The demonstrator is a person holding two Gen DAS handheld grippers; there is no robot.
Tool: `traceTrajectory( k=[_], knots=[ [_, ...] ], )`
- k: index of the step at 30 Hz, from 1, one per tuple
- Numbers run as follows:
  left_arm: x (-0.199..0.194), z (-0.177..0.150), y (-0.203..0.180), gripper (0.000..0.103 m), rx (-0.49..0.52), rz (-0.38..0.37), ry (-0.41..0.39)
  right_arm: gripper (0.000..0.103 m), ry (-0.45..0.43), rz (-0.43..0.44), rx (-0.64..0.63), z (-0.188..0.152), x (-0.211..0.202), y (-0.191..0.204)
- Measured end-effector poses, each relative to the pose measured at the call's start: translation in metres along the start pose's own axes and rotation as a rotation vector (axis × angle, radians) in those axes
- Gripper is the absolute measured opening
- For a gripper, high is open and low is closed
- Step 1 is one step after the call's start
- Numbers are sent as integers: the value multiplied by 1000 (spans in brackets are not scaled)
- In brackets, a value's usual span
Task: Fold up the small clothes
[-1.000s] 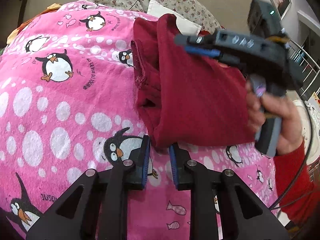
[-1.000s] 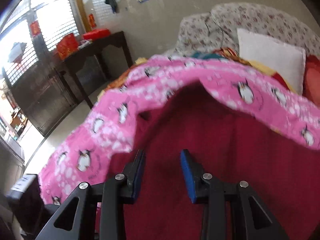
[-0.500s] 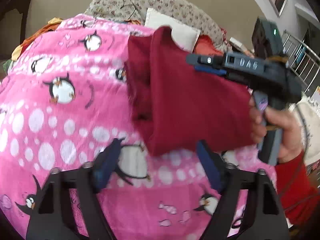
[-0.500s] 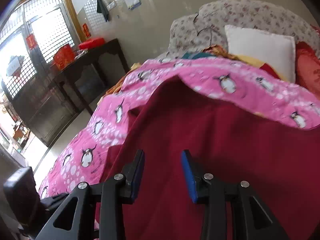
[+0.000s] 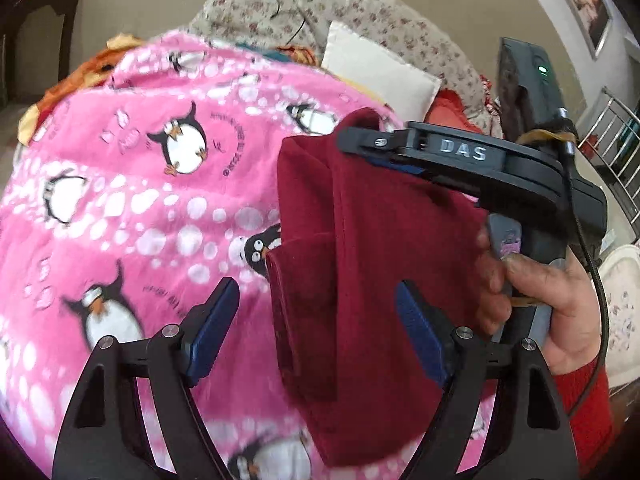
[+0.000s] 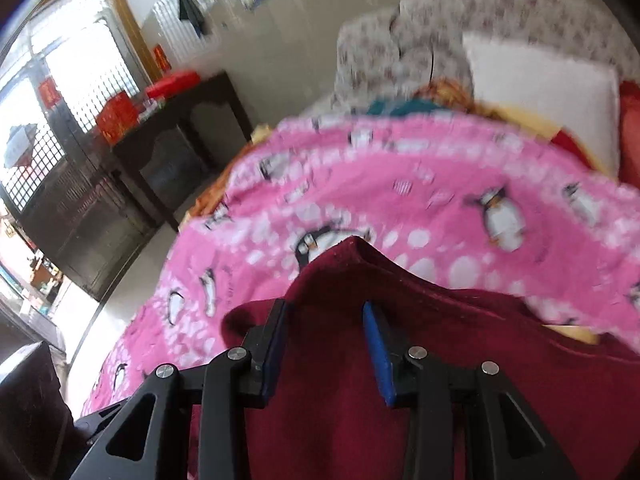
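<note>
Right wrist view smeared by motion blur; lower hem of dark red garment (image 5: 384, 280) cut off by left gripper's frame. Left gripper (image 5: 320, 336) spread wide, pads clear of cloth. Right gripper (image 5: 384, 152), in right hand (image 5: 552, 304), clamped on garment's upper fold, lifted over pink penguin blanket (image 5: 132, 200).

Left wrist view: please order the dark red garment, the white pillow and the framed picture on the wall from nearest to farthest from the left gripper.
1. Dark red garment: hanging right at the left gripper, between its open fingers.
2. White pillow: beyond the pink penguin blanket, upper centre.
3. Framed picture: on the far wall, top right.
</note>
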State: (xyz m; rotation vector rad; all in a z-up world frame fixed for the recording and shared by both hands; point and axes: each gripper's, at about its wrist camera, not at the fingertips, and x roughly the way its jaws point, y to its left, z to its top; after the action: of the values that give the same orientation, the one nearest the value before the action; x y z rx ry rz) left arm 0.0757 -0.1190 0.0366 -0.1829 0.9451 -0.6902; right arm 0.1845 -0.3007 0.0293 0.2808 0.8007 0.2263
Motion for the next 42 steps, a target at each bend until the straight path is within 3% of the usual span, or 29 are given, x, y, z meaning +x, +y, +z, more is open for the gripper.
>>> traceTrajectory(
  k=[4,12,19,20,21,23,26,29,35,38,40,42],
  knots=[
    [18,-1,6,81,-31,-37,14,37,-29,62,23,-7,-25,-7],
    [27,-8,-18,83,45,-59,12,37,-106,34,38,-53,-101,-37],
    [33,-7,-14,83,-13,-134,26,37,-114,35,181,-78,-109,-85],
    [34,-6,-15,81,-20,-138,32,36,-88,39,190,-79,-102,-89],
    [34,-6,-15,71,-27,-140,39,35,-72,56,204,-80,-98,-94],
    [33,-7,-17,62,-37,-142,52,35,-119,97,236,-81,-119,-98],
    [32,-7,-20,46,-25,-131,60,35,-151,96,229,-83,-129,-98],
    [25,-5,-26,24,-35,-144,68,35,-106,85,258,-88,-111,-110],
    [-5,0,-62,20,4,-176,47,37,-162,170,346,-84,-134,-120],
    [-17,1,-94,20,46,-180,29,47,-194,247,386,-83,-145,-126],
    [-20,-1,-116,20,82,-167,19,52,-266,408,451,-85,-165,-135],
    [-21,-6,-140,20,126,-154,8,75,-320,471,478,-86,-180,-139]
  ],
)
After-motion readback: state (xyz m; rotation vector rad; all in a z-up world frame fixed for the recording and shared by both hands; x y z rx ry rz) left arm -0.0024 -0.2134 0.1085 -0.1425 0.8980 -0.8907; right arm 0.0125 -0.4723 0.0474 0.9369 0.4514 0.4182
